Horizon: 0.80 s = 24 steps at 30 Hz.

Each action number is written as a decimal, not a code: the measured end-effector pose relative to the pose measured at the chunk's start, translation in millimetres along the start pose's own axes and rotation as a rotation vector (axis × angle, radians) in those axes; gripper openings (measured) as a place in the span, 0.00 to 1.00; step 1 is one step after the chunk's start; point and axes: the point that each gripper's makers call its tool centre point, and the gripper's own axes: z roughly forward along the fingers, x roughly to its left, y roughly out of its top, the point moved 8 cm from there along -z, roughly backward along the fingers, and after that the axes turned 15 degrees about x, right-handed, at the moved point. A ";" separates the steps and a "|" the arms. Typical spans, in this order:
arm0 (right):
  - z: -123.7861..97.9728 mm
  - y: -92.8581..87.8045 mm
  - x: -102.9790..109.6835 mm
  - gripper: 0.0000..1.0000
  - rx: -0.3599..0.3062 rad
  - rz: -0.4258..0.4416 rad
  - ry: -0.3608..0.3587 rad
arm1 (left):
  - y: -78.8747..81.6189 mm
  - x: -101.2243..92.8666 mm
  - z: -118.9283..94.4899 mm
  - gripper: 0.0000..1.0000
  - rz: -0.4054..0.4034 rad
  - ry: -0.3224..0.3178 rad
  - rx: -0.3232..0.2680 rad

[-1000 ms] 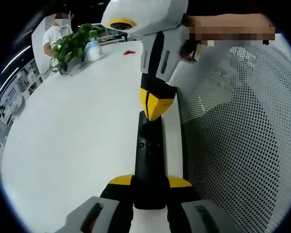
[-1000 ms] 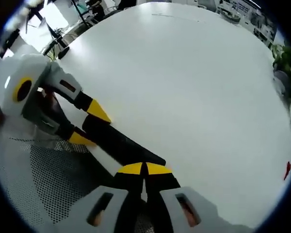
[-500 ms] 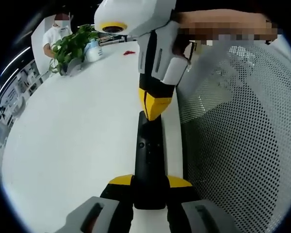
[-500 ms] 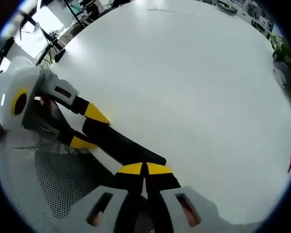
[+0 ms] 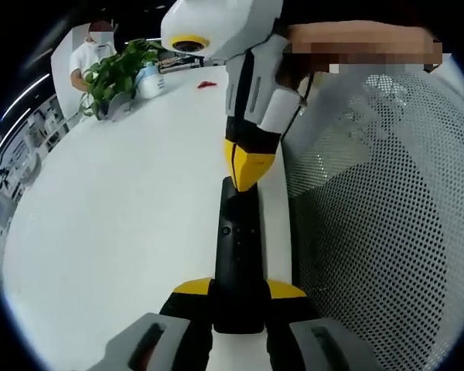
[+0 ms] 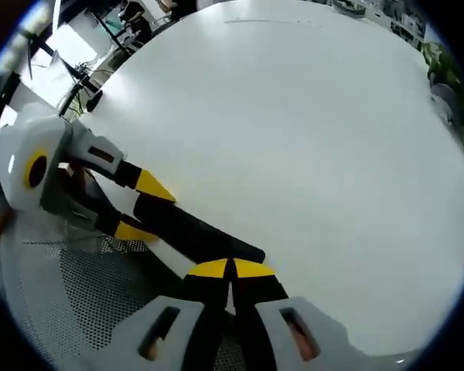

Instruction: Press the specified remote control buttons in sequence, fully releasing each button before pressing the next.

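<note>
A black remote control (image 5: 237, 255) is seen on a plain white table (image 5: 116, 216). Yellow tips mark the black-and-white right gripper (image 5: 249, 166). A white surface dotted with dark perforations (image 5: 379, 232) and green plant leaves (image 5: 116, 73) are seen.

Both views — close, facing — share the remote (image 5: 237, 255).

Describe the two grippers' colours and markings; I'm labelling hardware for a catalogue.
Both match: the left gripper and right gripper have black jaws capped with yellow tips, on pale grey-white bodies with dark slots. Seen from the left gripper view, the right gripper's rounded white housing carries a yellow ring.
</note>
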 end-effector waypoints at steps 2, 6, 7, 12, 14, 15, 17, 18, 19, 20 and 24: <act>-0.4 0.6 1.7 0.00 -0.002 -0.007 0.012 | 0.1 0.1 0.0 0.25 0.001 -0.001 0.000; -1.6 1.5 4.1 0.00 -0.016 -0.015 0.016 | 0.1 0.2 -0.2 0.25 0.002 -0.001 0.000; -2.0 1.9 4.1 0.00 -0.021 -0.016 0.014 | 0.1 0.2 -0.2 0.25 0.002 -0.001 0.001; 0.0 4.6 5.8 0.00 -0.029 -0.028 0.026 | 0.1 0.4 -0.1 0.25 0.004 -0.002 0.003; 1.8 4.4 6.0 0.00 -0.014 -0.038 0.018 | 0.1 0.4 -0.1 0.25 0.005 -0.002 0.003; 1.9 4.5 6.5 0.00 -0.014 -0.043 0.018 | 0.0 0.4 -0.1 0.25 0.004 -0.002 0.003; 2.5 4.8 9.0 0.00 -0.010 -0.052 0.017 | -0.1 0.3 -0.1 0.25 0.002 -0.001 0.002; 2.8 4.7 10.0 0.00 -0.006 -0.059 0.012 | -0.1 0.3 -0.1 0.25 0.002 -0.001 0.001; 4.0 4.8 10.8 0.00 0.001 -0.077 -0.004 | -0.2 0.3 -0.1 0.25 0.002 -0.001 0.002; 5.9 4.7 10.5 0.00 0.011 -0.088 -0.015 | -0.2 0.4 -0.1 0.25 0.002 -0.002 0.002; 4.4 5.7 9.1 0.00 0.009 -0.073 -0.010 | -0.7 0.9 0.0 0.25 -0.005 -0.005 -0.006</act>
